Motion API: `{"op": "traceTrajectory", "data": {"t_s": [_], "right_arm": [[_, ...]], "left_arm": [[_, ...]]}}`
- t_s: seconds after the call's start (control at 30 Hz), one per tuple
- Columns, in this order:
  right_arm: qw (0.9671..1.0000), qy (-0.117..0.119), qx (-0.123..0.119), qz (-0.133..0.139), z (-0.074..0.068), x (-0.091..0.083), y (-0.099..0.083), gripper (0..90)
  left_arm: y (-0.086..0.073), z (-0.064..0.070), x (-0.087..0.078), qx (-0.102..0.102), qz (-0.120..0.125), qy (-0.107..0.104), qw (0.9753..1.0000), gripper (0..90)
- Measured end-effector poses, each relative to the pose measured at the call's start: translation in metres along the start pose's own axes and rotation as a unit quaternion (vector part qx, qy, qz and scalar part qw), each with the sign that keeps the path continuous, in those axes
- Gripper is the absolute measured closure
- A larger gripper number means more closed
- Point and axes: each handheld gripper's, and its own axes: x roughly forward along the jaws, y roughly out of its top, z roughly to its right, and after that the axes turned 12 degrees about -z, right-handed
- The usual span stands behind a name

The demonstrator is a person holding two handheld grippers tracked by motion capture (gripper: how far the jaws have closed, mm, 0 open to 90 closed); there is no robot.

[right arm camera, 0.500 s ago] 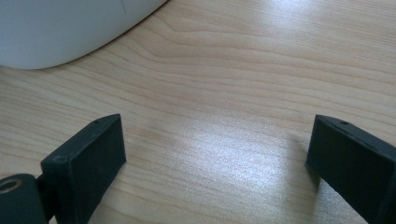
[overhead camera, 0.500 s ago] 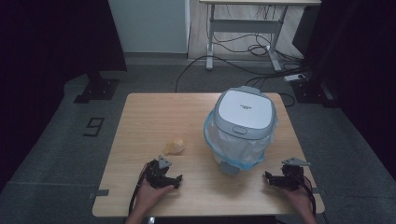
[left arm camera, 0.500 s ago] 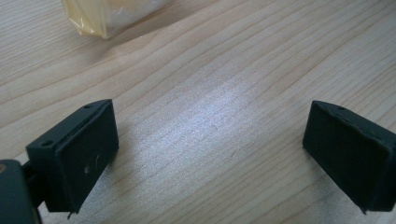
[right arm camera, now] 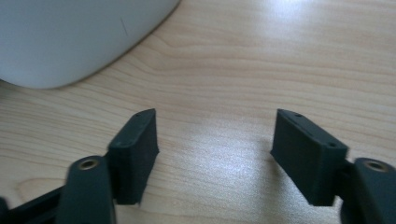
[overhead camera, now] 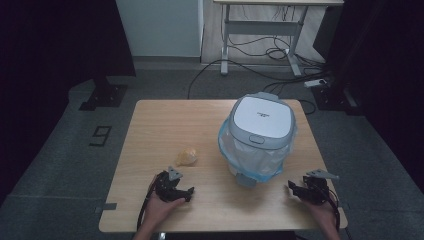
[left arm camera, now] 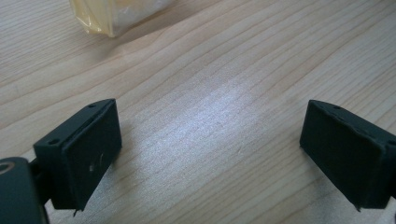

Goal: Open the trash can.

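Observation:
A small white bin [overhead camera: 259, 137] with a grey lid and a blue-edged clear liner stands right of the table's middle; its white wall [right arm camera: 70, 37] fills the upper left of the right gripper view. A crumpled yellowish wrapper [overhead camera: 186, 157] lies left of the bin, and its edge [left arm camera: 114, 16] shows at the top of the left gripper view. My left gripper [overhead camera: 189, 192] rests near the front edge, just in front of the wrapper, open with bare wood between its jaws [left arm camera: 210, 154]. My right gripper [overhead camera: 291, 188] rests at the front right, open and empty [right arm camera: 215, 149], close to the bin's base.
The wooden table [overhead camera: 165, 125] has bare room across its back left. Beyond it are grey floor, a black stand base [overhead camera: 102, 95], a desk frame with cables [overhead camera: 260, 47] and a power strip [overhead camera: 317, 82].

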Motion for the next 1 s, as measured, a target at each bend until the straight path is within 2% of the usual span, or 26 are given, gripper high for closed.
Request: {"op": "traceTrajectory", "data": {"t_s": [0.03, 0.07, 0.5, 0.53, 0.6, 0.77, 0.83, 1.0], "right_arm": [[0.9999, 0.011, -0.003, 0.009, 0.001, -0.005, 0.0, 43.9], [0.9998, 0.015, -0.003, 0.014, 0.002, -0.006, 0.0, 46.4], [0.9959, 0.068, -0.024, 0.054, -0.001, -0.033, 0.005, 68.6], [0.9942, 0.079, -0.028, 0.067, -0.001, -0.04, 0.006, 73.4], [0.9926, 0.089, -0.031, 0.076, -0.001, -0.045, 0.008, 77.1], [0.9882, 0.108, -0.044, 0.1, -0.005, -0.06, 0.016, 87.1], [0.9861, 0.12, -0.048, 0.104, -0.006, -0.065, 0.019, 89.1], [0.9831, 0.131, -0.052, 0.117, -0.006, -0.077, 0.025, 89.5]], "left_arm": [[0.0, 0.0, 0.0, 0.0, 0.0, 0.001, 1.0, 5.1], [0.0, 0.0, 0.0, 0.0, 0.0, 0.001, 1.0, 5.0], [0.0, 0.0, 0.0, 0.0, 0.0, 0.0, 1.0, 5.0], [0.0, 0.0, 0.0, 0.001, 0.0, 0.0, 1.0, 4.9], [0.0, 0.0, 0.0, 0.0, 0.0, 0.0, 1.0, 4.9], [0.0, 0.0, 0.0, 0.001, 0.0, 0.0, 1.0, 4.9], [0.0, 0.0, 0.0, 0.001, 0.0, 0.0, 1.0, 4.9], [0.0, 0.001, 0.0, -0.002, 0.001, 0.002, 1.0, 5.0]]}}
